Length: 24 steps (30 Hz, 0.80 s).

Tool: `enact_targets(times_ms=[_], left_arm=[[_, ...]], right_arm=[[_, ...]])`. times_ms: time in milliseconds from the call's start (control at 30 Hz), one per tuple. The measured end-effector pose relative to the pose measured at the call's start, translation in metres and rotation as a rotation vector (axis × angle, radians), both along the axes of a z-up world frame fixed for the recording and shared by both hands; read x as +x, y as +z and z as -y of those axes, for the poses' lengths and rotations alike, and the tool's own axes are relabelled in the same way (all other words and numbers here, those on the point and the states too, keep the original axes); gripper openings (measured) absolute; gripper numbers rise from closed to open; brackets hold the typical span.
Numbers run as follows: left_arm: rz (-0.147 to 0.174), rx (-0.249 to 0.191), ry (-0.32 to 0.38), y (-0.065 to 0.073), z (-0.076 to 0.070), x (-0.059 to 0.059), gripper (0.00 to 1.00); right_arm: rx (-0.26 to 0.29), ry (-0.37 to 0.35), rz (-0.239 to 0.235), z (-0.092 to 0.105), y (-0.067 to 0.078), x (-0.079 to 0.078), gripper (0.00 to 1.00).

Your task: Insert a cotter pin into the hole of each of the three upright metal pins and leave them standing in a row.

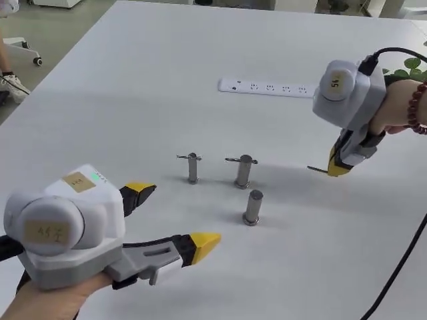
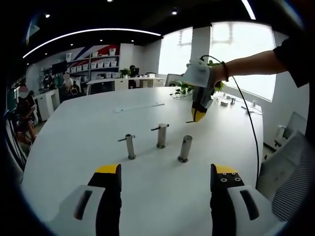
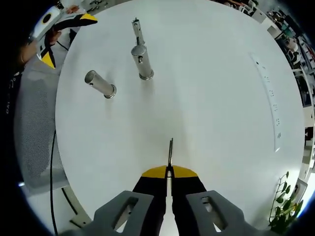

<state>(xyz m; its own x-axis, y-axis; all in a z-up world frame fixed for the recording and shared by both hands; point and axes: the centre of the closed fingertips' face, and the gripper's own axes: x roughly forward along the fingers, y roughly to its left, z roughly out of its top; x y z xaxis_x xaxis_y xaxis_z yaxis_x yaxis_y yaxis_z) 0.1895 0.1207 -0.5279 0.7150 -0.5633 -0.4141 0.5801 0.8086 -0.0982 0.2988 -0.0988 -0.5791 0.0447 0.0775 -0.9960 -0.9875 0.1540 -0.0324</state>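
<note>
Well, last cotter to go, and tipping is the main risk

Status: right tongs [image 3: 169,173] are clenched on the cotter [image 3: 170,152] by its end, above the worktop [image 1: 133,100] and well apart from the pins. The left tongs [image 1: 175,215] are released, hovering near the bare pin [image 1: 253,207] and touching nothing. The left pin [image 1: 193,168] and mid pin [image 1: 244,171] each have one fitted. The bare pin stands in front of them, out of line.

Risks:
- The bare pin is free-standing, so a side push from the cotter likely topples it unless the left tongs brace it first.
- The cotter is gripped only at its end, so it may swivel and miss the hole. I can't tell which way the hole faces.
- If the left tongs close off-centre, they could tip the bare pin into the mid pin nearby.
- The bare pin needs shifting into the row, which is another chance to tip it.
</note>
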Motion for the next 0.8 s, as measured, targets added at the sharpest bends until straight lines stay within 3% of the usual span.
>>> enact_targets(times_ms=[333,800], left_arm=[[0.020,0.014,-0.016,0.003,0.006,-0.002,0.69],[0.020,0.021,-0.021,0.004,0.009,-0.004,0.65]], right_arm=[[0.008,0.007,-0.027,-0.014,0.010,-0.039,0.00],[0.042,0.038,-0.036,-0.037,0.013,-0.057,0.00]])
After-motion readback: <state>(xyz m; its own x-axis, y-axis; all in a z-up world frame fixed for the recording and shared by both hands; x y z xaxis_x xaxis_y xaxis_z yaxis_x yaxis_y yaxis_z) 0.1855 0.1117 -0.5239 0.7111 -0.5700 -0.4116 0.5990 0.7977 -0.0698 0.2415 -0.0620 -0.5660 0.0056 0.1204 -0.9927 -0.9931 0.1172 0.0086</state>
